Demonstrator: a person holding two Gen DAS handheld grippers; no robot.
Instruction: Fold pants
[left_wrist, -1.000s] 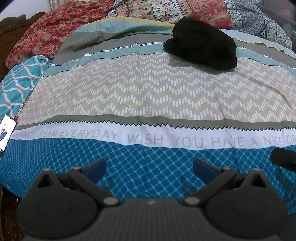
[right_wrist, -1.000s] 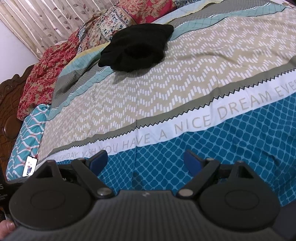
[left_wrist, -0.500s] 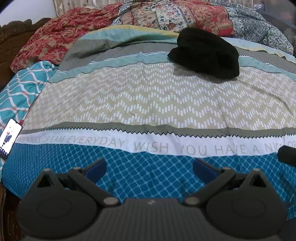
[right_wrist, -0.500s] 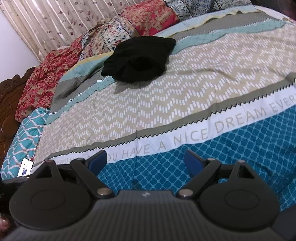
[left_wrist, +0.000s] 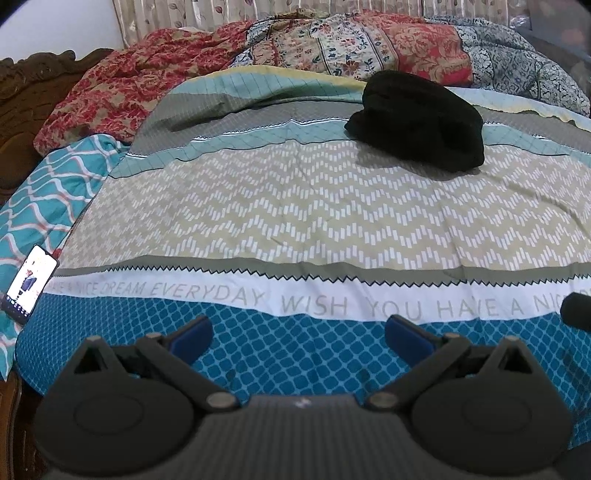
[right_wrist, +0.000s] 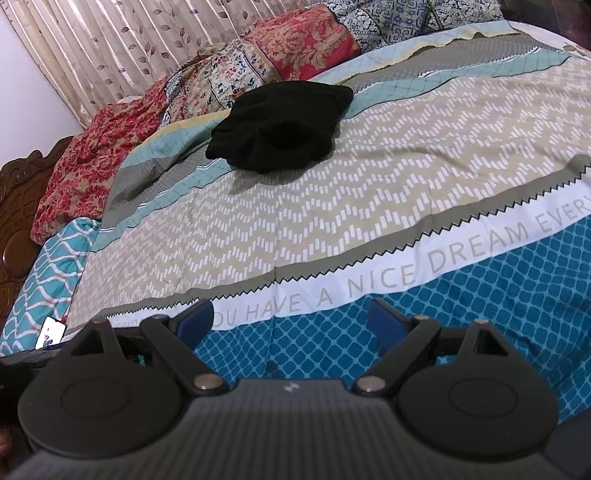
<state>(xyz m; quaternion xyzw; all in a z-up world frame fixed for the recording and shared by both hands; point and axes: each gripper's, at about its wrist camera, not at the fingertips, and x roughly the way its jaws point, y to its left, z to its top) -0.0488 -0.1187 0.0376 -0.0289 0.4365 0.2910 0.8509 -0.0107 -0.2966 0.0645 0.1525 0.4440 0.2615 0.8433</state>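
A bundle of black pants (left_wrist: 419, 120) lies crumpled at the far side of the bed, on the teal and grey bands of the bedspread; in the right wrist view the pants (right_wrist: 280, 127) sit left of centre. My left gripper (left_wrist: 298, 338) hangs open over the near blue band, far short of the pants, with nothing between its blue pads. My right gripper (right_wrist: 291, 321) is open too, over the same blue band and the white lettered stripe, empty. The black tip of the right gripper (left_wrist: 576, 312) shows at the right edge of the left wrist view.
A patterned bedspread (left_wrist: 295, 221) covers the bed. Floral quilts and pillows (left_wrist: 332, 51) are heaped along the far edge. A lit phone (left_wrist: 27, 284) lies at the bed's left edge, beside a carved wooden headboard (left_wrist: 22, 96). Curtains (right_wrist: 122, 48) hang behind.
Both views have tilted up, so the pants and the bedspread bands sit lower in the frame and more curtain shows. Both grippers stayed open and empty.
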